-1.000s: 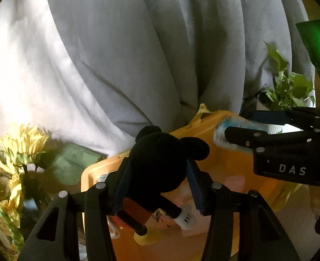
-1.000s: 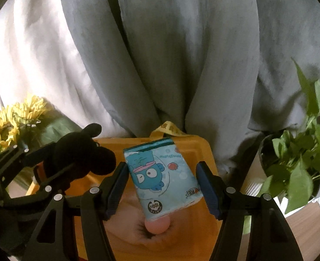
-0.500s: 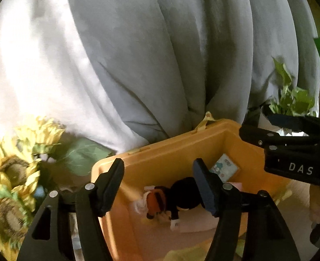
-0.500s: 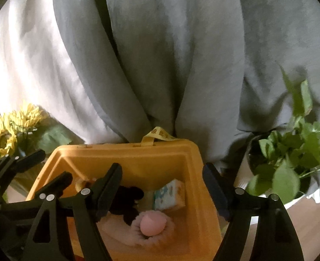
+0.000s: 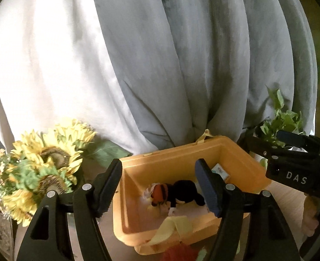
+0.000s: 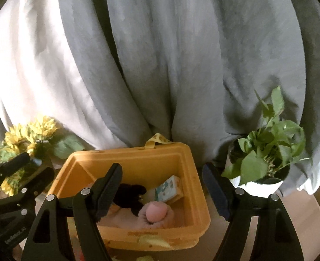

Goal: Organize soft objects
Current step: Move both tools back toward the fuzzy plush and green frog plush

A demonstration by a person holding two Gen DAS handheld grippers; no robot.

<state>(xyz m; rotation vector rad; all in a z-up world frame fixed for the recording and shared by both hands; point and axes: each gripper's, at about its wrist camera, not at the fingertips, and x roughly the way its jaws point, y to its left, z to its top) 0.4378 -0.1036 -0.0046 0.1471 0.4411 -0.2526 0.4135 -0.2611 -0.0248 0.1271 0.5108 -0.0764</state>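
My left gripper (image 5: pixel 160 187) is opening and my right gripper (image 6: pixel 162 190) stands apart, both empty, because the black plush mouse (image 5: pixel 182 192) and tissue pack (image 6: pixel 167 188) now lie in the yellow bin (image 6: pixel 181 152).

**Curtains, flowers and a pot plant**

I see grey curtains (image 6: pixel 170 65) hanging in heavy folds across the whole back, brighter and whiter at the left. Sunflowers (image 5: pixel 44 165) stand at the left, a leafy pot plant (image 6: pixel 268 152) at the right, on a wooden tabletop (image 6: pixel 301 213).

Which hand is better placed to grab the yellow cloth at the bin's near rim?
Left, probably: the yellow cloth sits centred below the left gripper's opening, empty jaws; the right gripper's view shows only a sliver.
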